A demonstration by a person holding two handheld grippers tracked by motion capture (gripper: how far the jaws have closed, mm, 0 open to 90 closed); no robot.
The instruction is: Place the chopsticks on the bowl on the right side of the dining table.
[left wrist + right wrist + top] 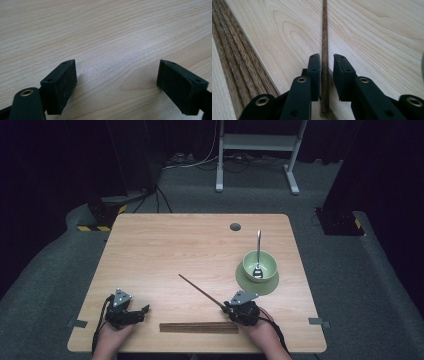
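A single dark wooden chopstick (200, 290) lies slanted on the table, its near end between the jaws of my right gripper (223, 306). In the right gripper view the chopstick (325, 30) runs straight away from the right gripper (327, 60). The left pad rests against it, and a narrow gap separates it from the right pad, so the jaws do not clamp it. My left gripper (144, 310) sits at the table's front left. In its own view the left gripper (117, 75) stands wide open over bare wood with nothing between the pads.
A row of dark wooden sticks (199, 327) lies along the front edge, seen as the striped sticks (234, 57) at left. A green bowl (260, 265) holding a spoon (258, 245) stands on a green plate (250, 285) at right. A round cable hole (235, 226) lies farther back.
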